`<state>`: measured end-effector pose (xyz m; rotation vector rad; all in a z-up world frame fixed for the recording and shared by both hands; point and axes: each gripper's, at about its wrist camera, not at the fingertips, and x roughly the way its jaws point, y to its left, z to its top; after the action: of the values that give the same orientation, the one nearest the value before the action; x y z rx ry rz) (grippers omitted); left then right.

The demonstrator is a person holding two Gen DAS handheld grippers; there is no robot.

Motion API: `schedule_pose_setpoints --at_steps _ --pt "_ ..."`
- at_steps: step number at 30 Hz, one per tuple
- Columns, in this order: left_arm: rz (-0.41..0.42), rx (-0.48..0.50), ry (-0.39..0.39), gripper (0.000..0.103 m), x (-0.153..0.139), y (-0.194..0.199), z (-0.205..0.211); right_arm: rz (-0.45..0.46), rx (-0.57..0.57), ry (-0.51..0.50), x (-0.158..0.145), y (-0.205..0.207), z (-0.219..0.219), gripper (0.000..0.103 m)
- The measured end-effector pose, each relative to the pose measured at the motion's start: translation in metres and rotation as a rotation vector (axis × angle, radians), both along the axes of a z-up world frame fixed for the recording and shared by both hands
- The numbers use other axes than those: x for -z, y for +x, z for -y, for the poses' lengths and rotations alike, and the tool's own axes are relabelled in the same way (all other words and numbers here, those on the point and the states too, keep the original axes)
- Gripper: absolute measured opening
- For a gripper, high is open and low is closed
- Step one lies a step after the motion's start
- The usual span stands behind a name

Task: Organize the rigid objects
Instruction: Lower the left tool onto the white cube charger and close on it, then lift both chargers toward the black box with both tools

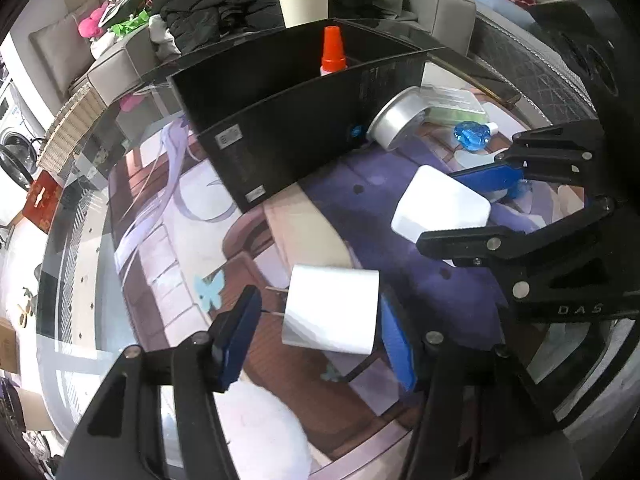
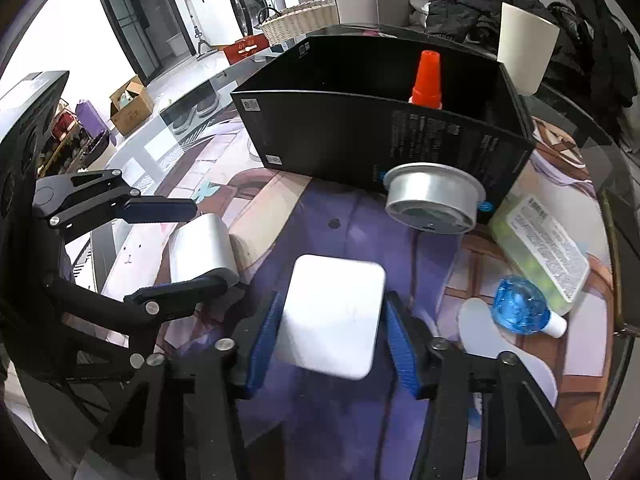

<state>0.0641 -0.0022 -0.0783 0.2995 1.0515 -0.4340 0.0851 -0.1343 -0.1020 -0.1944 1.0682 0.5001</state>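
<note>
Right hand-held gripper [image 2: 332, 340], lower centre, pinches white square adapter [image 2: 334, 316] on the table [image 2: 328, 432]. Left hand-held gripper [image 1: 316, 336] brackets white plug charger [image 1: 332, 308], pads spread, not gripping. Black box [image 2: 360, 148] above, likely the destination.

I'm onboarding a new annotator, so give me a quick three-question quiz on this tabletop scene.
1. True or false: the orange-capped bottle stands inside the black box.
2. Which item lies between the fingers of the left gripper? A) white plug adapter B) a spoon C) a banana
3. Fill in: the silver round tin rests against the ____.
Key: 1 true; 2 A; 3 black box.
</note>
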Motion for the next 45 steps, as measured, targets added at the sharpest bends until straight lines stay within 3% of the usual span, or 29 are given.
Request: schedule_pose_setpoints --at_steps 15,20,22,24,30,45 --pt "0.003 0.003 -0.035 0.058 -0.003 0.005 0.012 0.019 0.007 0.010 -0.001 -0.007 0.019 0.047" --pt "0.019 0.006 -0.039 0.058 -0.005 0.002 0.009 0.033 0.005 0.013 -0.003 -0.007 0.014 0.053" --pt "0.020 0.014 -0.037 0.056 -0.006 0.001 0.010 0.034 0.003 0.007 -0.002 -0.004 0.011 0.053" --pt "0.015 0.021 -0.049 0.047 -0.006 0.001 0.010 0.031 0.001 0.002 -0.001 -0.003 0.009 0.053" --pt "0.011 0.032 -0.058 0.040 -0.008 0.001 0.013 0.024 0.005 -0.008 0.003 -0.002 0.010 0.049" --pt "0.068 0.018 -0.110 0.039 -0.025 -0.001 0.014 0.054 -0.010 0.022 -0.009 -0.009 0.012 0.045"
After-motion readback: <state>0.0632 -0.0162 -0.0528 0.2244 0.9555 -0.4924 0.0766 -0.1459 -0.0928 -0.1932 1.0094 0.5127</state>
